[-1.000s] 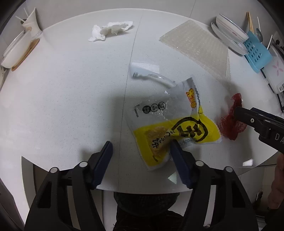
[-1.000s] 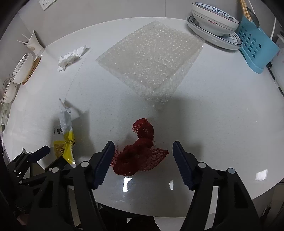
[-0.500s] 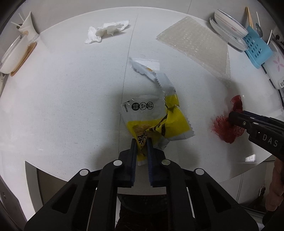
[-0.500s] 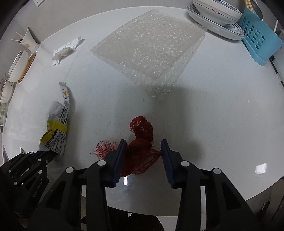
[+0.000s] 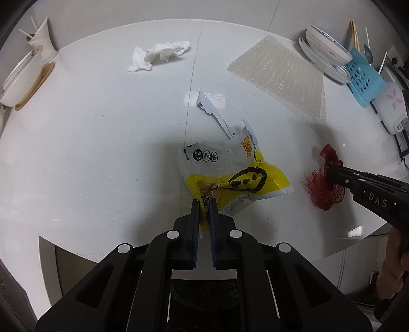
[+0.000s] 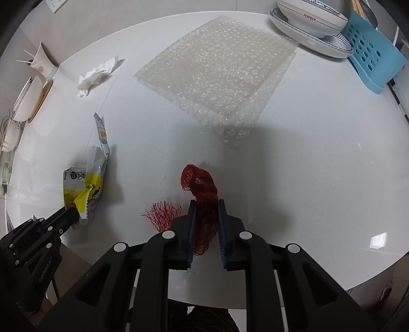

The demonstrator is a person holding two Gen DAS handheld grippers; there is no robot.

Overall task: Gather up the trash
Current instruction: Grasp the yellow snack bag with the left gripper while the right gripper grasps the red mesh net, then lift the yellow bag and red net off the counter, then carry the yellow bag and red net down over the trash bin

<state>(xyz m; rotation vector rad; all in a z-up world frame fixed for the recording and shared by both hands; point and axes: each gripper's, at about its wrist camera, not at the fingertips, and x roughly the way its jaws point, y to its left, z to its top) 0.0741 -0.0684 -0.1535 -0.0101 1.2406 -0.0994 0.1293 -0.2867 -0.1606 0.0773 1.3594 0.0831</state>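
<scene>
Closing both sets of jaws has just given me two pieces of trash: my left gripper (image 5: 204, 207) pinches the yellow snack wrapper (image 5: 231, 177), my right gripper (image 6: 206, 207) clamps the red mesh net (image 6: 202, 201), both resting on the white table (image 5: 89, 153), ready to lift.

Round white table (image 5: 102, 153): crumpled tissue (image 5: 158, 55), bubble wrap sheet (image 6: 217, 69), yellow snack wrapper (image 5: 230, 176), red mesh net (image 6: 202, 204), stacked bowls (image 6: 311, 23), blue rack (image 6: 370, 48).

Glossy speckled stone-like table (image 6: 306, 158), bubbled clear plastic sheet (image 6: 217, 69), shiny foil wrapper (image 5: 230, 176), red mesh netting (image 6: 202, 204).
</scene>
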